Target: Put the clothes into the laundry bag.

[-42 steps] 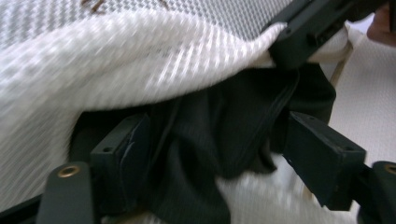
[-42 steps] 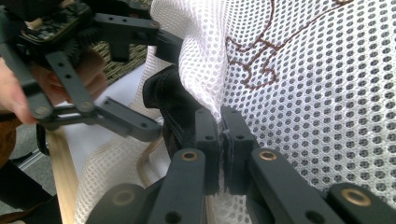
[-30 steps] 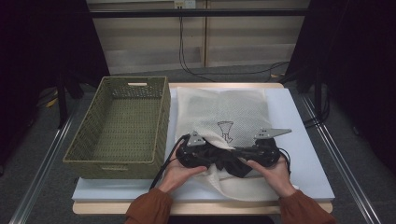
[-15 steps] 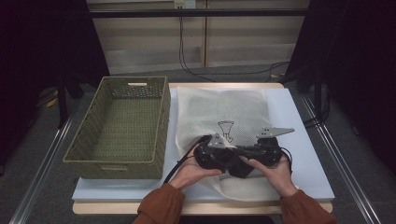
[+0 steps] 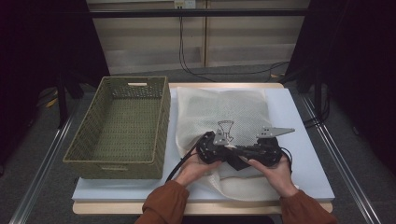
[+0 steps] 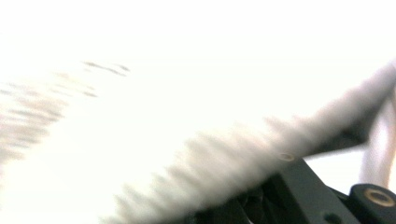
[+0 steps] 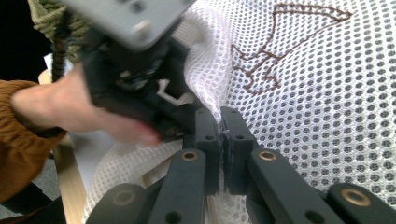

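White mesh bag (image 5: pixel 219 112) near the tabletop's front edge: right gripper (image 7: pixel 223 128) pinches it shut; left gripper (image 5: pixel 212 148) has just been closing on it. Next, lift together.

High view from above the person's side, facing forward and down over table (image 5: pixel 308 140) and wicker basket (image 5: pixel 122 122), both gripper views pressed close against the white mesh bag (image 5: pixel 219 112) (image 7: pixel 327 93) (image 6: pixel 187 93), left one blurred, bag shared by all.

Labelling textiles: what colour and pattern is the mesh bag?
White mesh bag dotted with small round holes, with a brown stitched outline figure; clearest in the right gripper view.
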Demonstrator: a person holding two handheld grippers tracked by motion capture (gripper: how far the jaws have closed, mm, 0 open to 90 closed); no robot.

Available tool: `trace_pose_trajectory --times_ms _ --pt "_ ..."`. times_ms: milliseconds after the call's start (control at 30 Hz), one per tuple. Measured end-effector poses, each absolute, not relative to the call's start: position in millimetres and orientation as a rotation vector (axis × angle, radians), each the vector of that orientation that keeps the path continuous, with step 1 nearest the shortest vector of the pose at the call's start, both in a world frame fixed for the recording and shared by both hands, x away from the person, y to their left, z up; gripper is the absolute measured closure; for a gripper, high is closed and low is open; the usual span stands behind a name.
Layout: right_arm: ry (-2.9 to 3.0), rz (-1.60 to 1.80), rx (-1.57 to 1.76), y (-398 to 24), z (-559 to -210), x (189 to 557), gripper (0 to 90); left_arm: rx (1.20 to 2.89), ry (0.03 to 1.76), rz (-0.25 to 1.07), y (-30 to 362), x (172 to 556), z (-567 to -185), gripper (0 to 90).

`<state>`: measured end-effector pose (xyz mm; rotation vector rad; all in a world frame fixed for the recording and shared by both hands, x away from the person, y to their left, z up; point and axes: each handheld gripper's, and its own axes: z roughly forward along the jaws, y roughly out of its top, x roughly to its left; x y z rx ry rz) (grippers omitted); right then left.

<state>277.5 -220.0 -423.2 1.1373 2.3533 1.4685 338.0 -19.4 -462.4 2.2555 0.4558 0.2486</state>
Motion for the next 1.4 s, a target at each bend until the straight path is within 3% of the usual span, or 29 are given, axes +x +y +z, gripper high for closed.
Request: trace_pose_trajectory --times_ms 267,667,867,1100,1400 --pt "2.306 1.527 1.129 -222.7 -412.1 274.3 87.7 2.03 0.609 0.284 -39.9 352.9 -452.5 76.6" --pt "2.343 1.49 1.194 -229.2 -428.3 279.7 87.9 2.12 0.559 0.4 -54.0 362.7 -474.7 75.5" --pt "2.354 1.478 1.194 -229.2 -432.8 280.4 87.7 2.145 0.509 0.26 -35.9 356.1 -469.4 66.5" --pt "2.358 1.463 1.207 -227.1 -436.2 282.5 87.5 2.108 0.525 0.244 -11.9 340.7 -467.2 50.0" --pt "2.359 1.459 1.198 -227.0 -437.1 282.1 87.3 2.123 0.463 0.277 13.7 315.8 -444.3 38.6"
